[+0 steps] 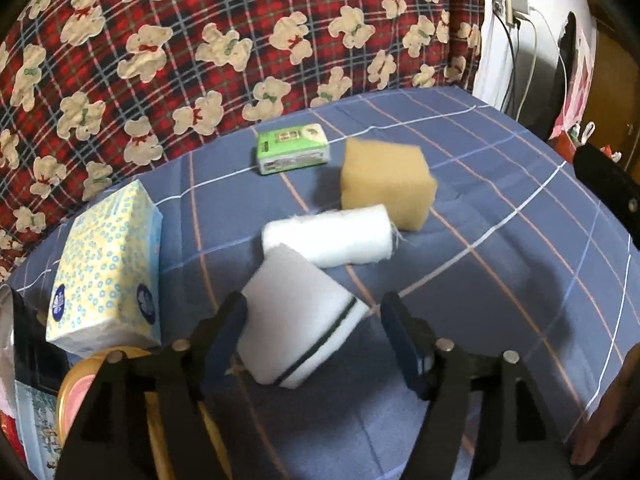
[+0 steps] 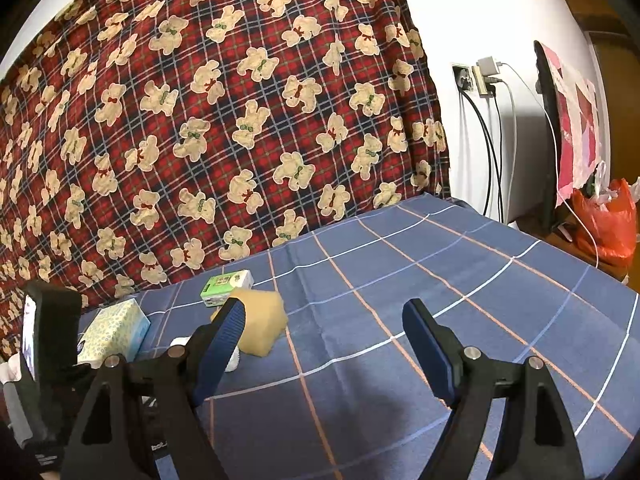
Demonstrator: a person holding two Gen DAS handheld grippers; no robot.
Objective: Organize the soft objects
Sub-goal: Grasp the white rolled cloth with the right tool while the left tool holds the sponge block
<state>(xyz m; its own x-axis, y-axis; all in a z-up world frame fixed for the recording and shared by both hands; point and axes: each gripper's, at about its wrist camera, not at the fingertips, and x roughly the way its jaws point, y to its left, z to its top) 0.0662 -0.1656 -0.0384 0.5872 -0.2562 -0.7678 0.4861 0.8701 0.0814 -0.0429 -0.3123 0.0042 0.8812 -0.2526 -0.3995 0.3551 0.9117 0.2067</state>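
Observation:
On the blue plaid cloth lie a white sponge pad with a dark stripe, a white cloth roll, a tan sponge block, a green tissue pack and a blue-yellow tissue box. My left gripper is open, its jaws on either side of the white sponge pad, just above it. My right gripper is open and empty above bare cloth, right of the tan sponge, the green pack and the tissue box.
A red plaid bear-print cover rises behind the cloth. A yellow round container sits at the near left edge. Wall sockets with cables and an orange bag are to the right. The left gripper's body shows at far left.

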